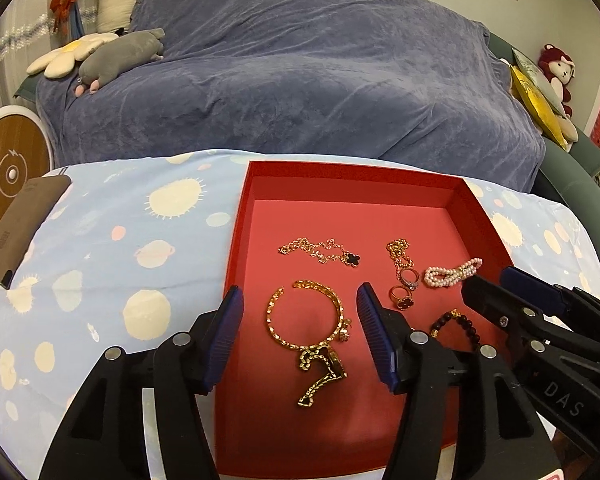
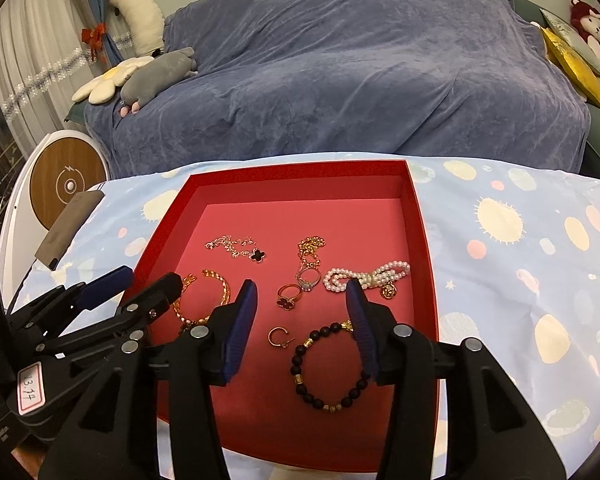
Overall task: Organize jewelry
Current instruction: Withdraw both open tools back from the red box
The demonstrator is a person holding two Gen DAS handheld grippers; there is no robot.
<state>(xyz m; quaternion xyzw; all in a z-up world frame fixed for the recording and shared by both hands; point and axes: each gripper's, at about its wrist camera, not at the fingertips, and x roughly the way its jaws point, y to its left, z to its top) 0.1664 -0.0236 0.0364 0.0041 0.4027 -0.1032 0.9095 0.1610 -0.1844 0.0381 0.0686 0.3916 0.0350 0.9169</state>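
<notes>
Jaws apart; two rings [image 2: 296,290] boxed.

A plain red cardboard tray [image 2: 420,216] sits on a pale blue cloth [image 2: 520,280] printed with cream suns and pink dots. Behind, a slate-blue velvety throw [image 2: 340,72] covers the sofa. Gold chain bracelet [image 1: 304,320], white pearl bracelet [image 2: 366,274], black bead bracelet [image 2: 330,368].

The right gripper [image 2: 302,320] hangs over the red tray [image 2: 428,240], jaws apart and empty — the dark bead bracelet [image 2: 328,368] and small gold hoop [image 2: 278,337] lie beneath.
</notes>
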